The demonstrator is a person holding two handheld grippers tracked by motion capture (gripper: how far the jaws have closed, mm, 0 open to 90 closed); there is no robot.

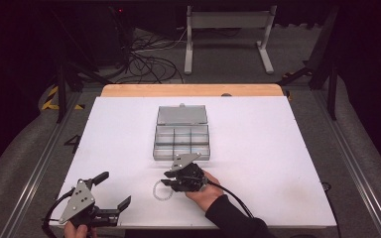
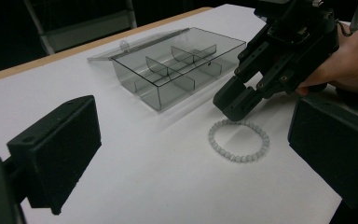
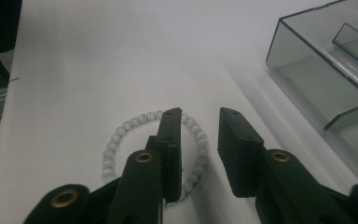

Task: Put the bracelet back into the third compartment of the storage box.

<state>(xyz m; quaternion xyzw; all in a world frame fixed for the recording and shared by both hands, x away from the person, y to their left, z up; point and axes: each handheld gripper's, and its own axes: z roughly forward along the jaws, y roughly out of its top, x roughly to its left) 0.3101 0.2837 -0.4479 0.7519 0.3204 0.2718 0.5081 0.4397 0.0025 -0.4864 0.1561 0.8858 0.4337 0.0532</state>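
A ring of white beads, a bracelet (image 1: 155, 191), lies flat on the white table (image 1: 278, 148) near its front edge. My right gripper (image 1: 166, 179) points down at the bracelet (image 3: 116, 135). In the right gripper view (image 3: 200, 116), one jaw stands inside the ring and the other outside it. The ring's right side lies in the gap, and the pads are not pressing on it. The left gripper view shows those jaws (image 2: 235, 105) at the bracelet's (image 2: 237, 158) far edge. My left gripper (image 1: 113, 189) rests at the front left corner, open with nothing between its fingers (image 2: 191, 140).
A clear grey compartment box (image 1: 181, 154) stands mid-table just beyond the right gripper, its lid (image 1: 182, 115) laid open behind it. The box (image 2: 140, 88) has several dividers and its near corner (image 3: 279, 46) is close to the jaws. Cables and a metal stand (image 1: 228, 29) lie beyond the table.
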